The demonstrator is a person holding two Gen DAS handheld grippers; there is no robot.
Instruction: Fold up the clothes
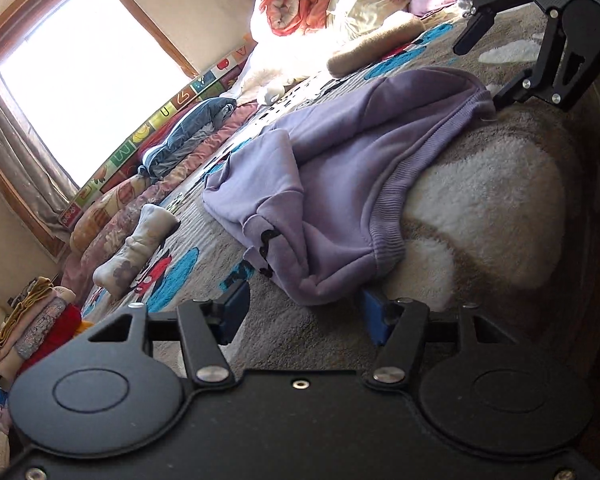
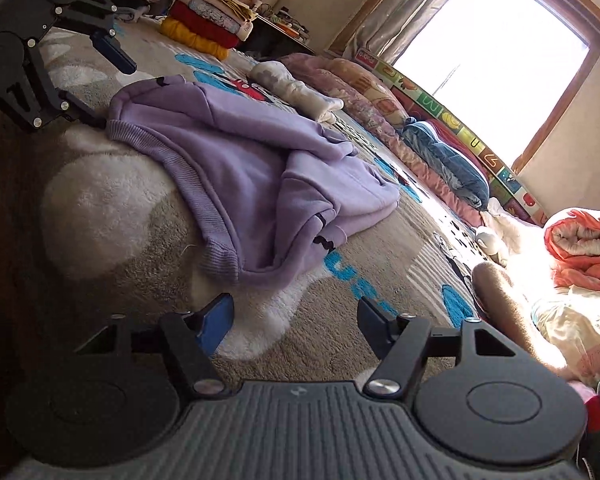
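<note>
The crumpled purple sweatshirt point(image 1: 332, 184) lies between both open tongs, left tongs point(image 1: 302, 312) and right tongs point(image 2: 296, 320) each at a ribbed hem corner.

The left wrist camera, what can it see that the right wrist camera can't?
Only the left wrist view shows the right gripper, open at the sweatshirt's far hem corner. Only the right wrist view shows the left gripper, open by the other hem corner. Both show the purple sweatshirt crumpled on the rug, and the window.
</note>
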